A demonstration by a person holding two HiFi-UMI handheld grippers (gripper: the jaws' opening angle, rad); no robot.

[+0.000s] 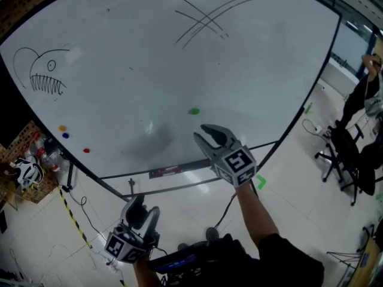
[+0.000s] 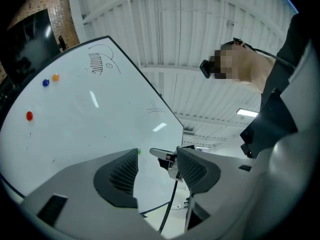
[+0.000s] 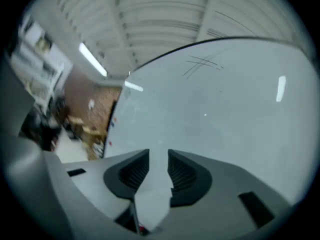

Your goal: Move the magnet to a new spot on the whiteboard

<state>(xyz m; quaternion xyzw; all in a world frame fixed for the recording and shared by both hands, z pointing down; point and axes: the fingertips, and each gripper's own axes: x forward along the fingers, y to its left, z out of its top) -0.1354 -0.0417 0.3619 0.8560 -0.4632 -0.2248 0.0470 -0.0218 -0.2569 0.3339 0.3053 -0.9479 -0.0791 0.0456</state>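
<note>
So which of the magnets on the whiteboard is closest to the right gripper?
The green magnet, alone mid-board just above the right gripper; the orange magnet, blue magnet and red magnet sit far off near the whiteboard left edge.

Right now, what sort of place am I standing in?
Probably an office or lab workspace: a large whiteboard with marker drawings, office chairs to one side, and a ribbed ceiling with strip lights.
</note>
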